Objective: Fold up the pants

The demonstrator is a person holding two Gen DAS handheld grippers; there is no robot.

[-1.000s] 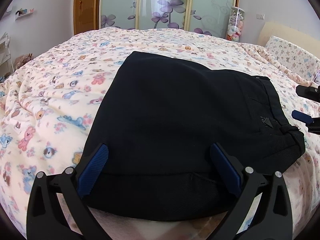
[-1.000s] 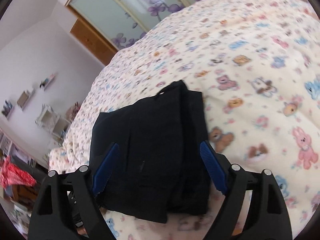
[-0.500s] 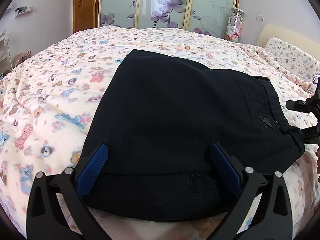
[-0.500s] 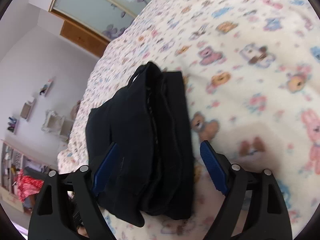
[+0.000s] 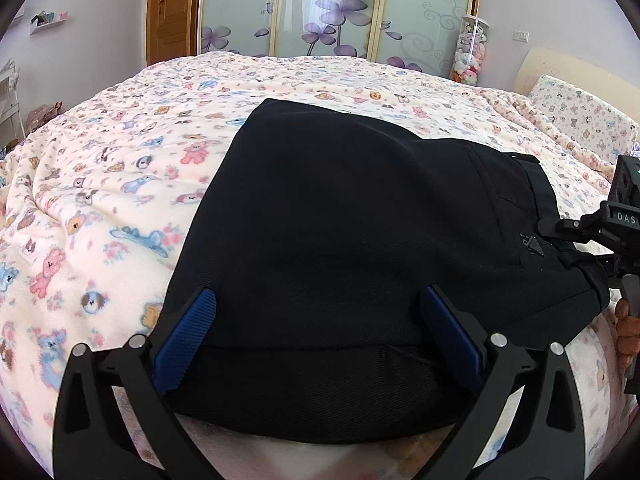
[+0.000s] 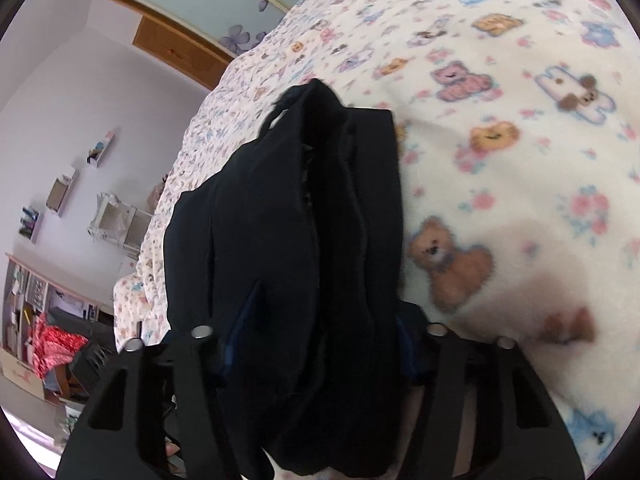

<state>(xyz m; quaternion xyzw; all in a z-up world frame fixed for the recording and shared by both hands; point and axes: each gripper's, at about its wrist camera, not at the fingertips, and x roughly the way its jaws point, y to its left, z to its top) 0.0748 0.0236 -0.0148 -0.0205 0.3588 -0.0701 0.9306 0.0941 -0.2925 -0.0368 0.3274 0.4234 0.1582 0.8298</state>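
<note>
On the bear-print blanket (image 5: 100,200), near the front edge of the bed: black pants (image 5: 360,240), already doubled into a broad, thick block. Legs apparently brought up over the seat, with the waistband and belt loops at the right side and a hem-like seam along the near edge. Several layers stacked, as seen end-on from the right wrist view (image 6: 304,220). Reads as well along, most likely with one last fold or a tidy-up left.

Left gripper (image 5: 316,294): spread wide, straddling the near edge of the block, blue pads above the fabric on either side and pinching nothing. Looks poised, not yet committed.

Right gripper (image 6: 320,320): set at the waistband end, also visible at the right rim of the left wrist view (image 5: 600,232). Jaws just now closing, with the bunched layers filling the gap between them. Pads mostly buried in dark, blurred cloth, so probably gripping the stack, though hard to say how firmly.

Left to do, judging by the layout: take the near edge with the left as well, carry one end over the other, then press the bundle flat and square its edges.
</note>
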